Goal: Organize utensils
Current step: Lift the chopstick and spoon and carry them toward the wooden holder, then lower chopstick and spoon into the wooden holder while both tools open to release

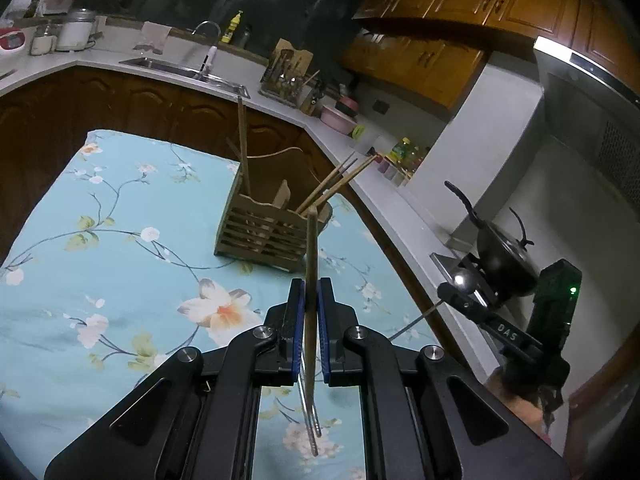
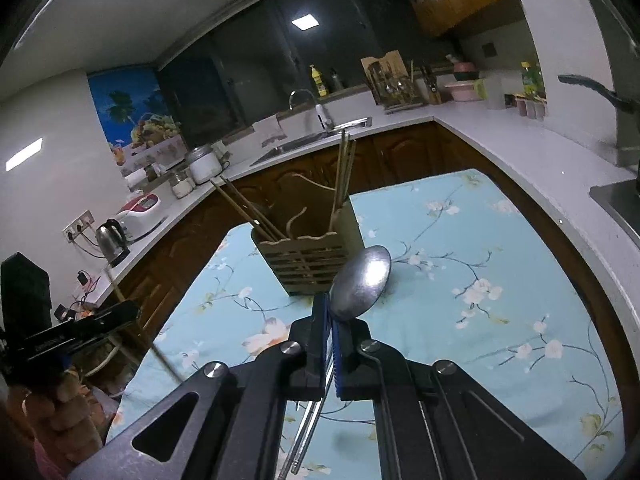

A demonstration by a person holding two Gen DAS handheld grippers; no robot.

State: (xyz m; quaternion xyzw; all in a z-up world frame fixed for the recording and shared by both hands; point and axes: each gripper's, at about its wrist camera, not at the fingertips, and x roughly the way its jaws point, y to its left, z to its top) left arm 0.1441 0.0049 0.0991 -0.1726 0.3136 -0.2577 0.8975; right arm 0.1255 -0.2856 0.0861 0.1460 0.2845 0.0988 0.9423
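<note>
Now holding one utensil in each tool, both above the flowered cloth (image 1: 100, 240). Left gripper (image 1: 311, 300) pressed together on a wooden chopstick (image 1: 311, 248), with what looks like a second thin metal-tipped stick beside it, the wood end pointing up and forward, the lower end hanging down behind the pads. Right gripper (image 2: 331, 320) pinching a metal spoon (image 2: 362, 280) by the neck, bowl up just ahead of the fingertips, handle going down between the jaws. Wooden utensil holder (image 1: 272, 224) standing ahead of both tools, near but apart, already with chopsticks leaning in its outer compartments. Probably the step in hand: bringing each piece over the holder and dropping it in the correct compartment. To do well: better one tool at a time, to avoid crossing; lift high enough to clear the sticks already standing there; turn the piece vertical over the opening; lower until well inside the wall before opening, otherwise may tip out or knock the light holder. Which compartment is meant for the spoon, cannot tell
</note>
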